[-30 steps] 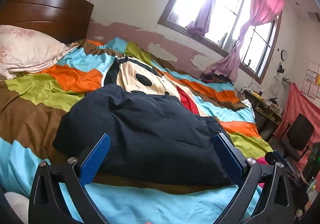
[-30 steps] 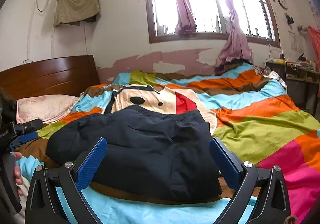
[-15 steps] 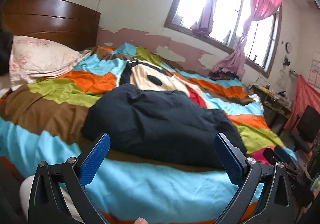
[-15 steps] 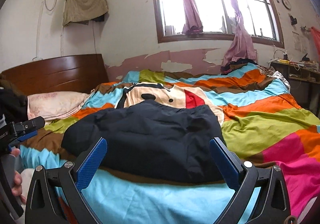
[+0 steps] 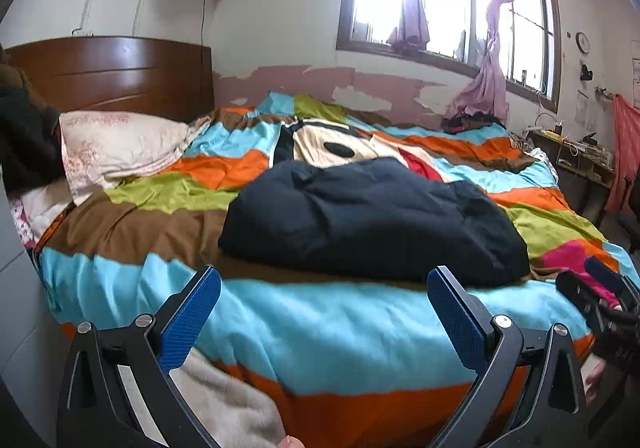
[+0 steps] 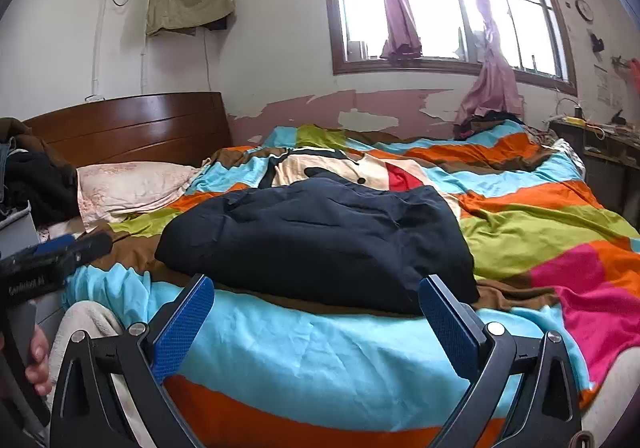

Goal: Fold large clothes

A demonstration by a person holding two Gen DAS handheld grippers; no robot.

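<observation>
A dark navy garment [image 5: 368, 219] lies bunched in a folded heap on the striped bedspread [image 5: 320, 324], also in the right wrist view [image 6: 320, 240]. My left gripper [image 5: 324, 312] is open and empty, hanging over the bed's near edge, short of the garment. My right gripper [image 6: 316, 322] is open and empty, also short of the garment's near edge. The right gripper shows at the right edge of the left wrist view [image 5: 600, 296]; the left gripper shows at the left edge of the right wrist view [image 6: 52, 260].
A pink pillow [image 5: 120, 143] lies at the wooden headboard [image 5: 112, 75]. A beige blanket [image 5: 224, 400] hangs at the bed's near edge. A cluttered desk [image 5: 580, 155] stands at the far right. Dark clothes [image 6: 36, 179] are piled at the left.
Both grippers have pulled back and away from the garment toward the bed's near edge. The garment now lies farther off. Both stay open.
</observation>
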